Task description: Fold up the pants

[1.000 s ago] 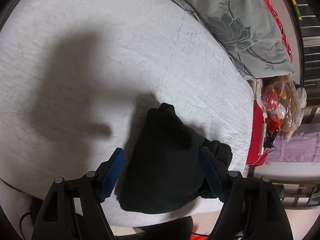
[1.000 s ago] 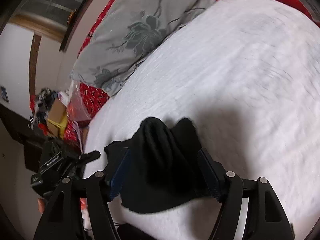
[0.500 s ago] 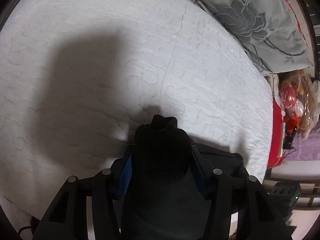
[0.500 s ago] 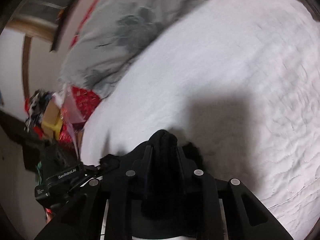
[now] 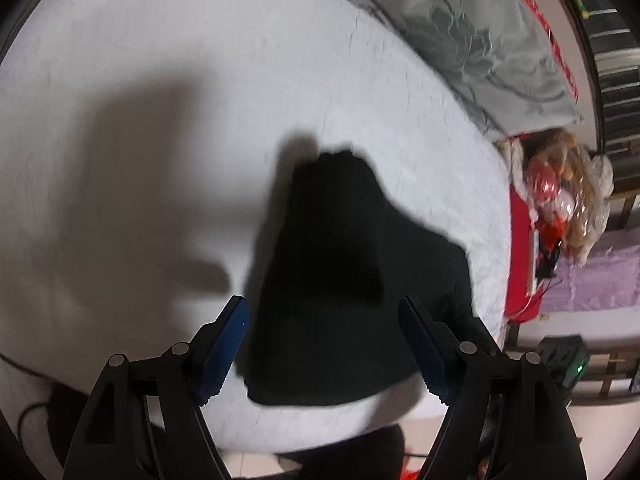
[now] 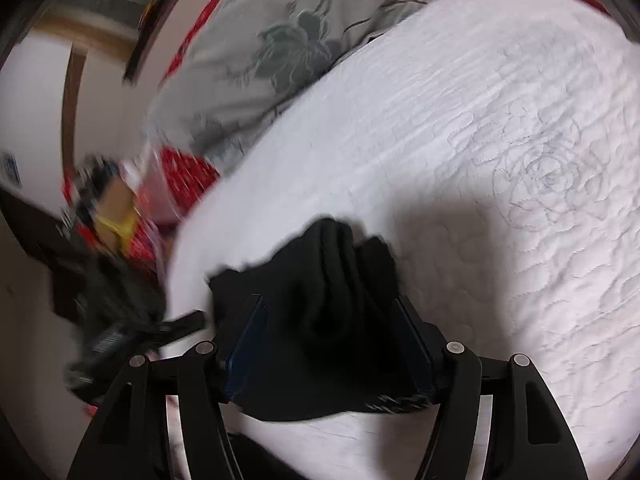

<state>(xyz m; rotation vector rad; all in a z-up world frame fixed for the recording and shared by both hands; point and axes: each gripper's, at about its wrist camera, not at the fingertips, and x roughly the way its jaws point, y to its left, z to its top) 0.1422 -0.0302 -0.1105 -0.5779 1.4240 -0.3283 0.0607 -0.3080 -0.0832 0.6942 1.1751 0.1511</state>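
The black pants (image 5: pixel 340 280) lie in a compact bundle at the near edge of the bed (image 5: pixel 160 100), so the folding looks close to finished. The left gripper (image 5: pixel 324 344) has its jaws spread and empty above them, while the right gripper (image 6: pixel 330 350) has its jaws spread around the bundle, with no clear pinch.

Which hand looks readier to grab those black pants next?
Probably the right gripper: its open jaws already straddle the bunched black pants. The left gripper, also open, seems farther back.

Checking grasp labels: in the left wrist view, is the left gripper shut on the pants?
No, the left gripper is wide open, its blue pads clear of the black pants.
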